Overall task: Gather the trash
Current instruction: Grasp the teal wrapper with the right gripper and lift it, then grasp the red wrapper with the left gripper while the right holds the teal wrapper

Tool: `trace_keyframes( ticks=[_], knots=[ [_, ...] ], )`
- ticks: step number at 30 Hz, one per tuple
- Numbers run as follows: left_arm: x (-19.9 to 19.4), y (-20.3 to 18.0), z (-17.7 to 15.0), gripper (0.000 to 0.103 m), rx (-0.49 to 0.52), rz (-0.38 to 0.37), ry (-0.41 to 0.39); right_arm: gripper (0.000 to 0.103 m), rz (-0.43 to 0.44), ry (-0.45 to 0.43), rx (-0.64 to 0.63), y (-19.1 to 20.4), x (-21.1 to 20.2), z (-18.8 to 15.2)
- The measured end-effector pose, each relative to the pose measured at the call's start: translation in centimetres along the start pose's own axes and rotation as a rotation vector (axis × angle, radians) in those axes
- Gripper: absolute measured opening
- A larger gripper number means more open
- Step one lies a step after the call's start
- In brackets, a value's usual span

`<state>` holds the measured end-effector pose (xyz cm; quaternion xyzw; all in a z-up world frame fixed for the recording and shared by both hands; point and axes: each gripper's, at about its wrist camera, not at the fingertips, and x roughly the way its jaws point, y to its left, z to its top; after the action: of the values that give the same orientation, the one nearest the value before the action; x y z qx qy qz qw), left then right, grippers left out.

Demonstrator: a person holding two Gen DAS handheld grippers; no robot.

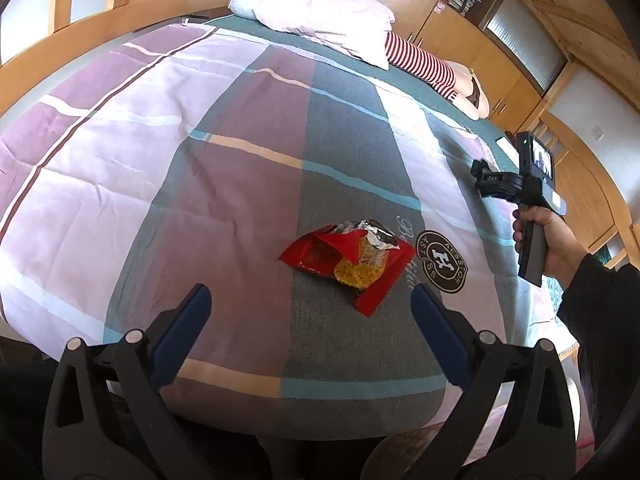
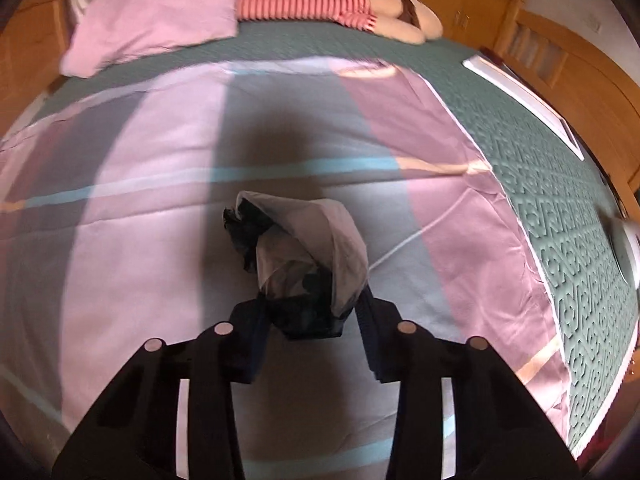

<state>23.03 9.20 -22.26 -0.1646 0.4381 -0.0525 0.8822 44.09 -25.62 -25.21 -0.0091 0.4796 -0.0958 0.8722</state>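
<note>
A torn red snack wrapper [image 1: 349,261] with yellow print and a silver lining lies on the plaid bedspread [image 1: 168,152], just ahead of my left gripper [image 1: 311,300]. The left gripper is open, its blue fingers spread wide, and holds nothing. My right gripper [image 2: 310,312] is shut on a crumpled grey and black plastic bag [image 2: 304,256] and holds it above the bedspread [image 2: 132,248]. The right gripper also shows in the left wrist view [image 1: 486,178], held in a hand over the bed's right side.
A lilac pillow [image 1: 320,12] and a doll in red-striped clothes [image 1: 424,66] lie at the head of the bed. A white flat object [image 2: 524,100] lies on the green quilt [image 2: 560,200]. Wooden cabinets [image 1: 480,40] stand behind.
</note>
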Motion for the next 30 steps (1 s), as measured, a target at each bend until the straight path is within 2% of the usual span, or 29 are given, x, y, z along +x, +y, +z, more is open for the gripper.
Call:
trace_keyframes(
  ticks=[4, 9, 12, 14, 17, 20, 23, 25, 27, 28, 30],
  knots=[
    [0.0, 0.0, 0.0, 0.099, 0.001, 0.006, 0.0, 0.039, 0.155, 0.048, -0.016, 2.3, -2.4, -1.9],
    [-0.1, 0.9, 0.1, 0.099, -0.054, 0.009, -0.008, 0.039, 0.326, 0.142, -0.158, 7.8, -5.9, -6.2],
    [-0.1, 1.9, 0.2, 0.099, -0.122, 0.004, -0.006, 0.039, 0.409, 0.207, -0.222, 11.0, -7.5, -9.0],
    [0.0, 3.0, 0.3, 0.099, -0.19, -0.006, 0.001, 0.039, 0.435, 0.231, -0.269, 12.9, -8.5, -10.6],
    [0.2, 4.8, 0.4, 0.099, -0.301, -0.015, 0.018, 0.039, 0.556, 0.272, -0.285, 14.8, -10.2, -12.4],
    [0.5, 5.5, 0.5, 0.099, -0.342, -0.003, 0.028, 0.039, 0.559, 0.238, -0.272, 14.8, -12.0, -12.8],
    [0.9, 4.2, 1.1, 0.099, -0.271, 0.032, 0.005, 0.039, 0.544, 0.177, -0.202, 12.5, -14.1, -12.7],
    [1.1, 1.8, 2.0, 0.099, -0.133, 0.018, -0.049, 0.039, 0.527, 0.159, -0.162, 10.8, -14.9, -12.6],
    [1.9, -1.3, 2.5, 0.099, 0.072, 0.016, -0.077, 0.039, 0.504, 0.141, -0.116, 8.3, -16.1, -12.9],
    [2.6, -3.0, 2.6, 0.099, 0.188, 0.038, -0.086, 0.039, 0.496, 0.133, -0.097, 7.3, -16.7, -13.1],
    [4.9, -5.7, 2.4, 0.099, 0.367, 0.13, -0.053, 0.039, 0.465, 0.105, -0.055, 4.8, -17.9, -13.8]
  ],
)
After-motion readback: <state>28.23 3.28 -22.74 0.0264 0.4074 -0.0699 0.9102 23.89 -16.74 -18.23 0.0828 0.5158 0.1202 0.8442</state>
